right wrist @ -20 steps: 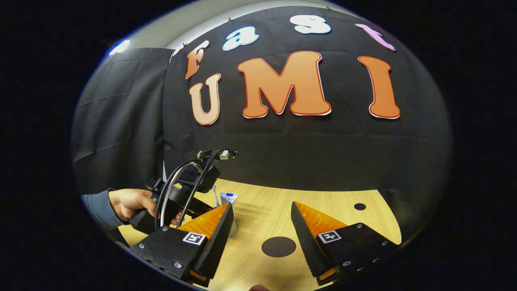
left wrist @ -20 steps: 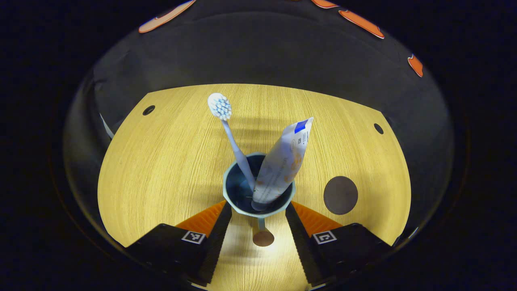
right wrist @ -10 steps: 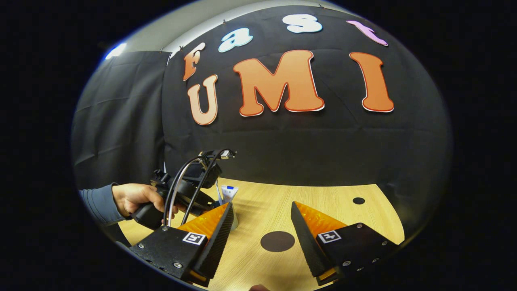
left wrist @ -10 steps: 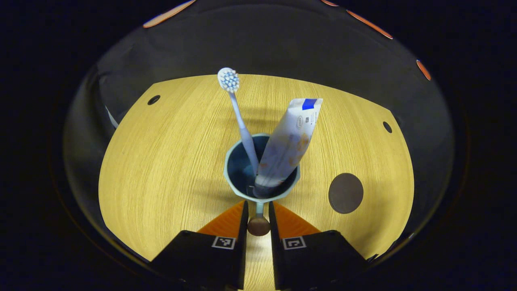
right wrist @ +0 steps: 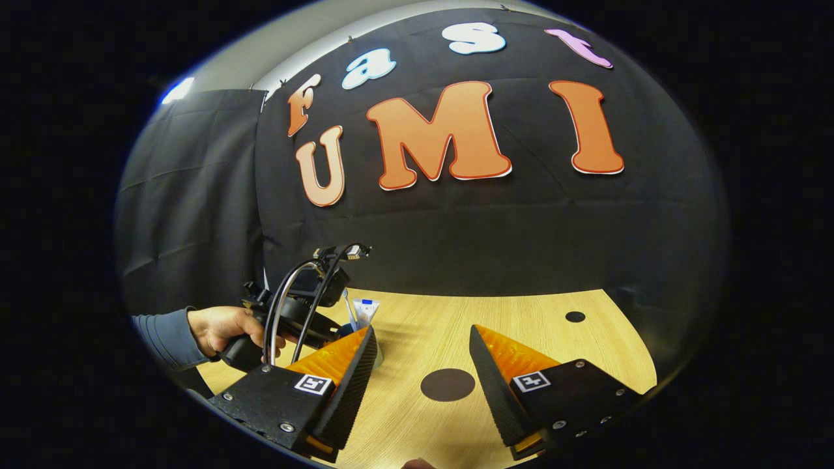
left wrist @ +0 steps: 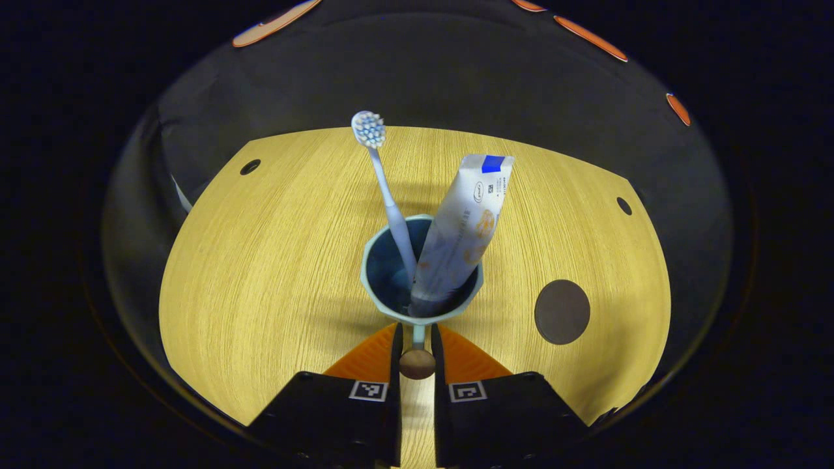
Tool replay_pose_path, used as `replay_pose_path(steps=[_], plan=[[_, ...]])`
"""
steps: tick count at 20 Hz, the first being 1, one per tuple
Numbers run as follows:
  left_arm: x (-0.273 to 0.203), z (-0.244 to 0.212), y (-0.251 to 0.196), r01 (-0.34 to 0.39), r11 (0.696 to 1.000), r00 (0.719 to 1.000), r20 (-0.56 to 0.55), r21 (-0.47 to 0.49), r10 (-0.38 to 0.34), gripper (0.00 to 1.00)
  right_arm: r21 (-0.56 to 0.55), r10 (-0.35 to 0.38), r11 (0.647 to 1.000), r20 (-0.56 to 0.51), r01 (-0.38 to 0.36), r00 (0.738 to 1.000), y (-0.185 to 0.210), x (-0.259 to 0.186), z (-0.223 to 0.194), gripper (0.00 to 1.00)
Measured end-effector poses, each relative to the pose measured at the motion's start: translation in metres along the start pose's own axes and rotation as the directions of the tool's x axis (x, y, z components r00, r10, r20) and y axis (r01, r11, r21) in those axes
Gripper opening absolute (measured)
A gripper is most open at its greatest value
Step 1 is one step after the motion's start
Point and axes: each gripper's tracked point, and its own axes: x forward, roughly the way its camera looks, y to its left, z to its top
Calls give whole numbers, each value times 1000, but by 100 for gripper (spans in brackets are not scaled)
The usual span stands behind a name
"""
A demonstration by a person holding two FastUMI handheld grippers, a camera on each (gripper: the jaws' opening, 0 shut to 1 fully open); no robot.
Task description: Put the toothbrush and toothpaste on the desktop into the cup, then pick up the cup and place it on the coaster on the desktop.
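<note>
Cup: we see the pale blue-green faceted cup (left wrist: pixel 421 281) with a dark inside at the centre of the left gripper view, standing on the light wooden desktop (left wrist: pixel 260 260).
Contents: the light blue toothbrush (left wrist: pixel 386 189) and the white toothpaste tube with a blue end (left wrist: pixel 461 231) lean out of it toward the upper frame.
Handling: we judge it light but top-heavy, smooth and rigid; tilting could tip the tall contents.
Hold point: the thin handle with its brown round knob (left wrist: pixel 417 363), just below the rim.
Left gripper (left wrist: pixel 415 365): nearly closed, both fingers pressing the handle.
Coaster: the dark round coaster (left wrist: pixel 561 311) lies at lower right, apart from the cup.
Right gripper (right wrist: pixel 420 365): wide apart, holding nothing, low in the right gripper view above the desktop.
Hand (right wrist: pixel 225 327): at lower left there, gripping the other tool.
</note>
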Motion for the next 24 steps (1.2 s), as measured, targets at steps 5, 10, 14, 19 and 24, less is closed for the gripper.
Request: replay_pose_path(steps=[5, 10, 14, 19, 24], plan=[[-4, 2, -2, 18, 1000, 999, 31, 8, -18, 20, 31, -9, 999, -2, 9, 1000, -3, -4, -1, 86], [-27, 14, -1, 32, 999, 995, 96, 41, -36, 20, 48, -32, 998, -9, 33, 999, -11, -12, -5, 86], [-25, 11, 1, 30, 998, 997, 76, 63, -34, 19, 68, -47, 997, -15, 48, 999, -19, -18, -11, 86], [-19, 12, -6, 42, 998, 999, 16, 57, -43, 20, 83, -49, 995, -32, 51, 998, -21, -19, -17, 86], [-12, 14, -8, 30, 997, 1000, -10, 72, -30, 28, 70, -57, 996, -41, 60, 998, -23, -16, -22, 86]])
